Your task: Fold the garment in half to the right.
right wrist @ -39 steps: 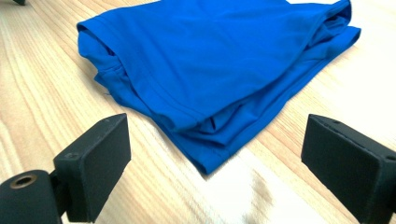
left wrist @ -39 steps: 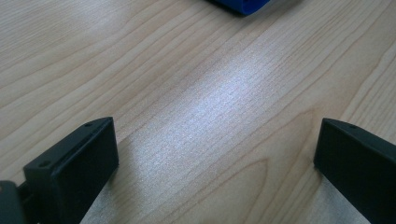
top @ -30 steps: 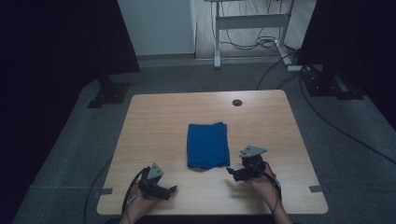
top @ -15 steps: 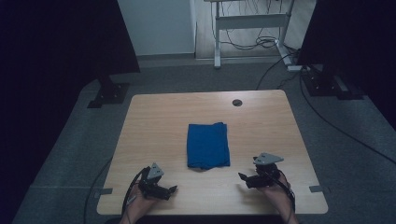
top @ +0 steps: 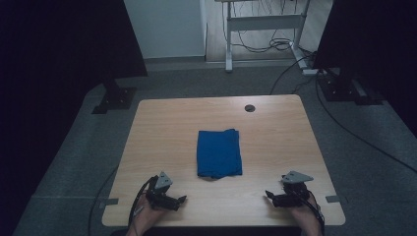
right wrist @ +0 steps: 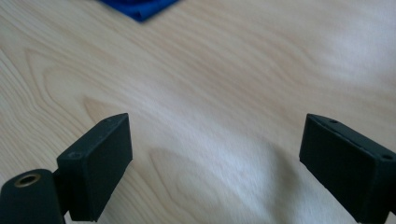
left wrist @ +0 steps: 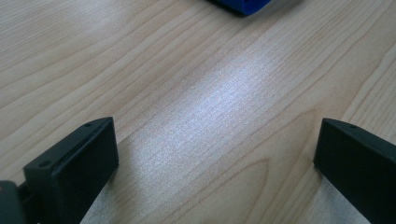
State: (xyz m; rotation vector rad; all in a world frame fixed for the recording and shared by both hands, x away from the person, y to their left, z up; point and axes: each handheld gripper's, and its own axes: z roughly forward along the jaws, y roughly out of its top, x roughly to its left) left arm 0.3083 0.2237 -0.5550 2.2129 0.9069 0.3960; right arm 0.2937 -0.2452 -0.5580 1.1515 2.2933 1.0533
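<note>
Blue folded cloth [top: 219, 153] is lying flat mid-table, between and ahead of both grippers, touched by neither. It is looking soft, light and limp, so it will likely sag when lifted; pinching a near corner or the folded edge seems best. Left gripper [top: 181, 199] and right gripper [top: 268, 195] are resting with jaws wide, empty. Pale wooden table [top: 275, 128] is standing on grey carpet [top: 373, 167] in a dim room.
</note>
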